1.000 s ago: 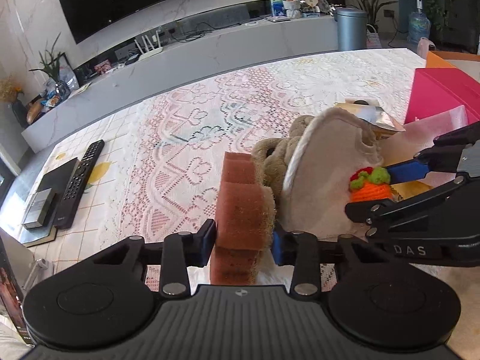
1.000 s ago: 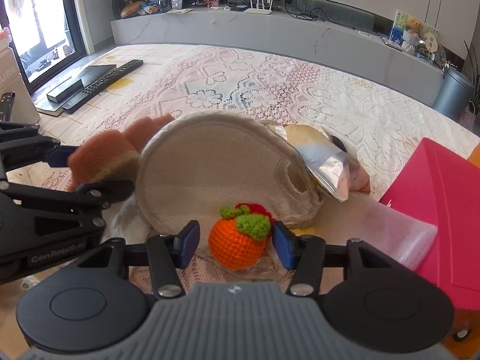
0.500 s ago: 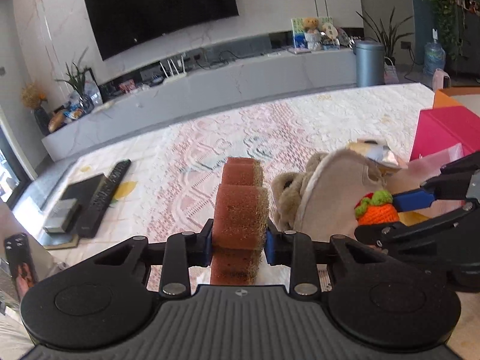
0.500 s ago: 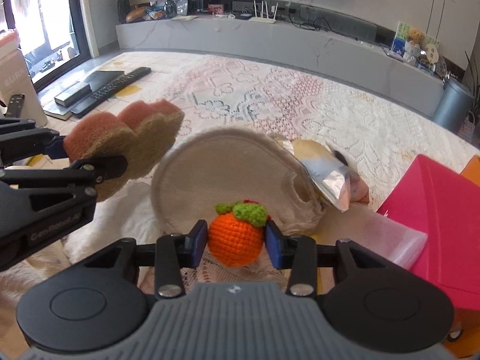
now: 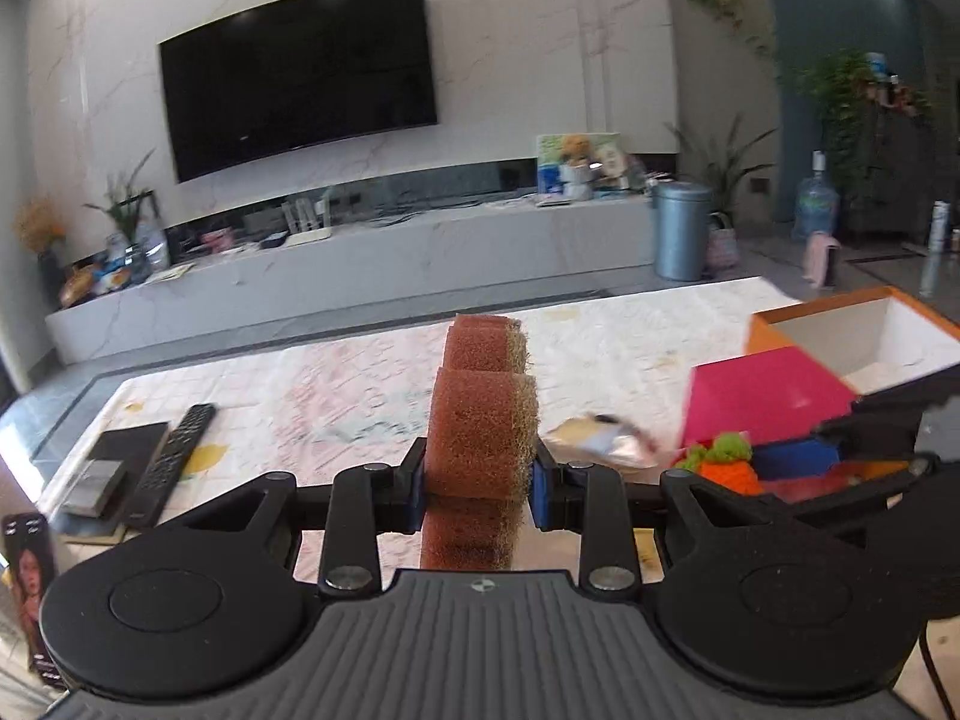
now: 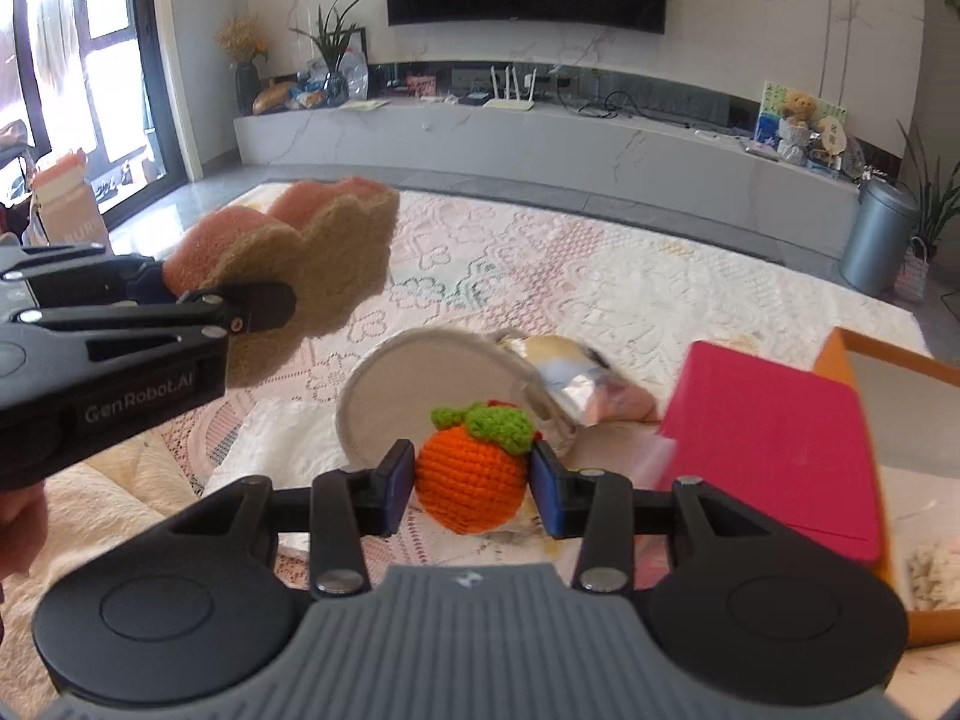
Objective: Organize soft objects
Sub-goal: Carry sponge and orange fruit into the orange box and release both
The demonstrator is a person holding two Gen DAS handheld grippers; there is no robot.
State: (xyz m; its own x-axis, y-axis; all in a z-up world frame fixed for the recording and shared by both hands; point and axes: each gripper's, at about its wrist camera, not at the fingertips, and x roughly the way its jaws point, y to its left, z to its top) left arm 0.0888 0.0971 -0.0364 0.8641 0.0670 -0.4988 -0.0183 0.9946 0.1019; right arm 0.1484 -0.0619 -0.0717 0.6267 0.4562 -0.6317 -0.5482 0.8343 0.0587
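**Between my pads: a sponge on the left, a crocheted orange on the right**

Closest to my left camera, my left gripper (image 5: 479,483) pinched a scalloped sponge (image 5: 483,414) between its blue pads, jaws about a third open and pressed on both faces. It stood on edge, its long axis running up and away from me along the fingers. One face was coarse, reddish-brown scouring fibre, the other a paler tan; the lobed outline showed best from my right camera (image 6: 300,270), where it hung clear above the cloth.

My right gripper (image 6: 473,483) had just been closing and sat clamped on a crocheted orange (image 6: 471,474), a round ball of tight orange yarn with a knobbly green leaf cap pointing up and away. It too was lifted off the table.

Just beyond the orange lay a round, off-white fabric pad (image 6: 432,384), tilted up on its rim, with a crinkled silver foil pouch (image 6: 558,372) touching its far right edge. To their right sat a flat pink lid (image 6: 774,444) against an orange box (image 6: 840,348) with a white inside. Everything rested on a lace-patterned tablecloth (image 6: 540,264).

Farther left lay a black remote (image 5: 171,462).
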